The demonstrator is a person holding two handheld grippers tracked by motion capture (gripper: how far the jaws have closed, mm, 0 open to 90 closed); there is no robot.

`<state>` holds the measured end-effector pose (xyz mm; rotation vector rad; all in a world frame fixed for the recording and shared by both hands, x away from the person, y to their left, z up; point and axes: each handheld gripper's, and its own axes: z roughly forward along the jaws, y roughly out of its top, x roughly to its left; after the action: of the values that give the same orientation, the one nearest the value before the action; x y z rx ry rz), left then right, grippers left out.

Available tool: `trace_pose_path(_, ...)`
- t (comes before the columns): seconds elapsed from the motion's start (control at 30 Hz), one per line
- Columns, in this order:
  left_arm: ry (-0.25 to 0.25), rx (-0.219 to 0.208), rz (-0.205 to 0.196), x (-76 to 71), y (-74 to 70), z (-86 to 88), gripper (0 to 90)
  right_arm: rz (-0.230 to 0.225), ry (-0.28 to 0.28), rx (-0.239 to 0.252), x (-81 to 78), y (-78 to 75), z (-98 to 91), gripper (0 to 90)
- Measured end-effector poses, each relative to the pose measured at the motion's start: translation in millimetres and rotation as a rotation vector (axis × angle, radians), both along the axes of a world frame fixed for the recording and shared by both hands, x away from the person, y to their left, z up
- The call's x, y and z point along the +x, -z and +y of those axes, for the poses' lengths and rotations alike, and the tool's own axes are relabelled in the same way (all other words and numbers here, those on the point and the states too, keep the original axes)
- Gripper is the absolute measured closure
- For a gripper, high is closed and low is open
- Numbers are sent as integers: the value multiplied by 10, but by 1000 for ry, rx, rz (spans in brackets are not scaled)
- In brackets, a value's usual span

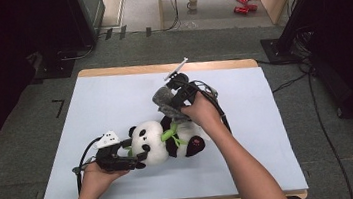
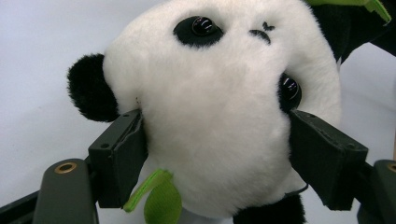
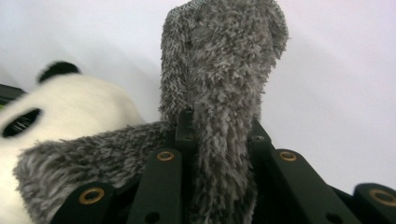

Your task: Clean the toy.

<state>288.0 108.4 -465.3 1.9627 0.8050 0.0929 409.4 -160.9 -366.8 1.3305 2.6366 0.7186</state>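
1. On the bench [image 1: 113, 94], covered by a pale blue sheet, I count one panda [image 1: 161, 140] plush and one grey cloth [image 1: 163, 100], fuzzy like a sock or mitt. That's it for loose stuff on top.
2. Two claws, one per hand. The left claw [image 1: 136, 157] is clamped on the panda's head; in the left gripper view both black pads press into the white fur on either side of the face, one near an ear, one right by an eye.
3. The panda lies on its side around the middle of the bench, head toward the left claw, with green leaf bits [image 1: 171, 134] at its neck. One leaf [image 2: 161, 200] hangs down between the jaws in the left gripper view.
4. The right claw [image 1: 177, 99] is pinched shut on the cloth. The right gripper view shows the grey fuzz [image 3: 219, 84] squeezed between the jaws and sticking up past them, with another flap drooping left toward the panda [image 3: 60, 116].
5. The cloth is held just behind the panda's body, lifted off the sheet, and the right hand [image 1: 201, 112] covers part of the plush from above.
6. Off the bench, on the floor at the back: one mug [image 1: 192, 3] and a couple of red things [image 1: 242, 2], too small to tell. Cables [image 1: 317, 113] run along the carpet on the right.
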Motion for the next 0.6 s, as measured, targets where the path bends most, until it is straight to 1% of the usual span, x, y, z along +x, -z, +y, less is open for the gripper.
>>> trace_pose_path(0.13, 0, -1, 1, 3, 1, 1, 223, 2, 33, -7, 19, -31, -149, 746)
trace_pose_path(0.2, 0, -1, 2, 4, 2, 3, 223, -19, 42, -11, 22, -87, -185, 750)
trace_pose_path(0.27, 2, 2, 1, 8, 3, 8, 222, -38, 39, -7, 20, -159, -190, 751)
trace_pose_path(0.37, -1, -4, 4, 11, 6, 9, 222, -64, 23, 5, 6, -267, -153, 751)
trace_pose_path(0.43, -2, -6, 5, 12, 8, 10, 221, -72, 11, 17, -15, -327, -104, 751)
trace_pose_path(0.5, -2, -6, 4, 11, 8, 9, 221, -81, -15, 38, -57, -375, -13, 751)
trace_pose_path(0.6, -5, -8, 6, 12, 7, 7, 223, -80, -54, 58, -127, -393, 140, 751)
